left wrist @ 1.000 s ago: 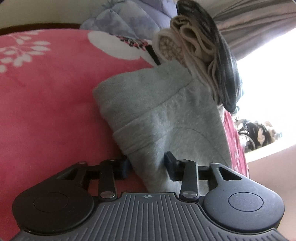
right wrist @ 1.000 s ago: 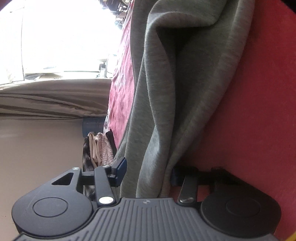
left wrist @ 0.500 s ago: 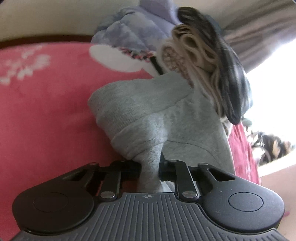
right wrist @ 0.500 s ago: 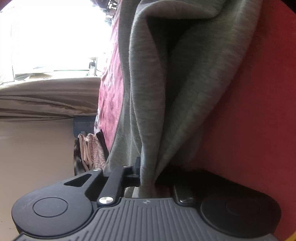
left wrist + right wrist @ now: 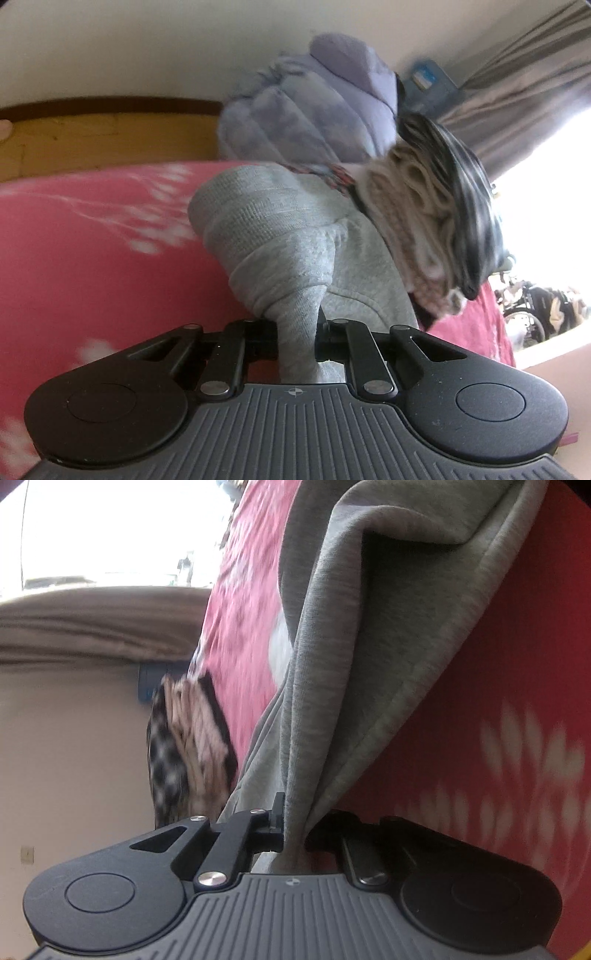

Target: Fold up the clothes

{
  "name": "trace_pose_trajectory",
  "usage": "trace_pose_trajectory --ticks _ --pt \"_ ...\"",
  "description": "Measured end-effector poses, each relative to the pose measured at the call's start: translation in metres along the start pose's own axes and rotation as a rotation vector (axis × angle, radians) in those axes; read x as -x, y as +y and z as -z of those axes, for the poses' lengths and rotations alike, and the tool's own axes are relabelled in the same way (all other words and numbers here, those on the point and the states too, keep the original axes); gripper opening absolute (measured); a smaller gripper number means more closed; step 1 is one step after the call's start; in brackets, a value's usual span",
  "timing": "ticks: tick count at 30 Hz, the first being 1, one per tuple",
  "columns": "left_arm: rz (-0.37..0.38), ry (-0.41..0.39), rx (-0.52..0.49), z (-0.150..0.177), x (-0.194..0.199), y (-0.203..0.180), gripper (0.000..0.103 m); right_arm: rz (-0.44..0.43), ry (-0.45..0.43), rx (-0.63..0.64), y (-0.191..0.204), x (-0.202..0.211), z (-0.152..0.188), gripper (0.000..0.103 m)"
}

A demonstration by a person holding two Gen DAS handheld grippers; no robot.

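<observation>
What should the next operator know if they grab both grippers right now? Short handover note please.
Left gripper: shut on the grey sweatshirt, pinching a gathered bunch of fabric.
Right gripper: shut on the grey sweatshirt at another edge, cloth draping from it.
Where things are: sweatshirt lies on the pink bedspread; a stack of folded clothes sits just beyond it.
Done: both edges are gripped, with the gripped cloth drawn up off the bedspread.
Left: carry the gripped edges over to make the fold, release, smooth it, probably add it to the stack.
</observation>
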State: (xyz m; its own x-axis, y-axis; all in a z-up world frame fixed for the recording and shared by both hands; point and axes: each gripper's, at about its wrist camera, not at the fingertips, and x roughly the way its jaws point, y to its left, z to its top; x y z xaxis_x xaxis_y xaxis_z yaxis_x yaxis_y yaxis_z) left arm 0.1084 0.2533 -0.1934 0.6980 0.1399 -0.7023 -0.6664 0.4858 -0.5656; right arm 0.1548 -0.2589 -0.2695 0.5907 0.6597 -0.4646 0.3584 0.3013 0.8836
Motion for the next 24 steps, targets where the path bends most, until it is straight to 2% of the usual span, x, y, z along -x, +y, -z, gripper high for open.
trace_pose_trajectory --ticks 5,10,12,14,15,16,19,21,24 --pt "-0.054 -0.025 -0.034 -0.013 0.050 0.057 0.012 -0.001 0.082 -0.010 -0.006 0.003 0.054 0.008" --pt "-0.099 -0.026 -0.043 -0.019 0.075 0.102 0.013 0.064 0.197 0.041 -0.011 0.001 0.097 0.009" --pt "-0.085 0.031 -0.042 -0.016 0.066 0.119 0.016 0.149 0.237 0.085 -0.014 -0.004 0.099 0.016" --pt "-0.084 0.079 -0.056 -0.012 0.058 0.130 0.021 0.233 0.288 0.113 -0.014 -0.005 0.093 0.037" --pt "-0.081 0.093 -0.065 -0.011 0.057 0.134 0.023 0.272 0.318 0.128 -0.012 -0.005 0.090 0.041" --pt "-0.063 0.103 -0.072 -0.010 0.059 0.137 0.025 0.305 0.350 0.168 -0.005 -0.001 0.086 0.044" --pt "-0.038 0.149 -0.134 -0.013 0.065 0.140 0.032 0.429 0.420 0.418 0.036 0.022 0.078 0.059" --pt "-0.041 0.169 -0.191 -0.017 0.075 0.141 0.040 0.475 0.461 0.620 0.071 0.031 0.079 0.059" --pt "-0.060 0.158 -0.299 -0.022 0.096 0.139 0.049 0.415 0.469 0.891 0.126 0.034 0.086 0.059"
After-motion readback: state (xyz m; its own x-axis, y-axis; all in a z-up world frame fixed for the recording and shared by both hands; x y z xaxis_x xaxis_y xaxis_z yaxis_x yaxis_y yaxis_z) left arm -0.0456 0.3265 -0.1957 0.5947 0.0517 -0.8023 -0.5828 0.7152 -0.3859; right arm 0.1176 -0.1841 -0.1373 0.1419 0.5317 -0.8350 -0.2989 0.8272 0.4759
